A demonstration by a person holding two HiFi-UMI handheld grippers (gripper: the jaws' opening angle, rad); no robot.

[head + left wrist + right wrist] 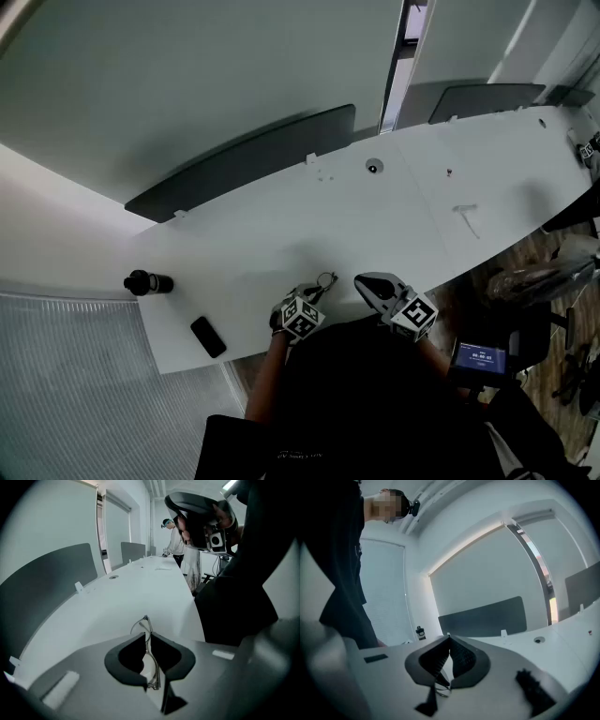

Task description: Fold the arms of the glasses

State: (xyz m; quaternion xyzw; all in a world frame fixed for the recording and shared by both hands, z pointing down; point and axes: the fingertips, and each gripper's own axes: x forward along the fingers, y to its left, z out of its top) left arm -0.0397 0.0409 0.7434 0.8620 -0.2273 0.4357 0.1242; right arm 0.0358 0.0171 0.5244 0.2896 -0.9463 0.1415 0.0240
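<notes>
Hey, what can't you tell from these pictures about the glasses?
- Whether the arms of the thin wire-framed glasses are folded: in the left gripper view, the jaws of the left gripper hide most of them; in the head view they are too small.
- Whether they touch the white table: neither view shows it.

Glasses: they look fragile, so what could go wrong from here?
1. The left gripper pinches the glasses by thin wire frame; pushing an arm could twist them or make them slip out.
2. The right gripper is shut; its blunt tip may bend an arm rather than fold it.
3. They are held near the table edge, so a drop might reach the floor.
</notes>
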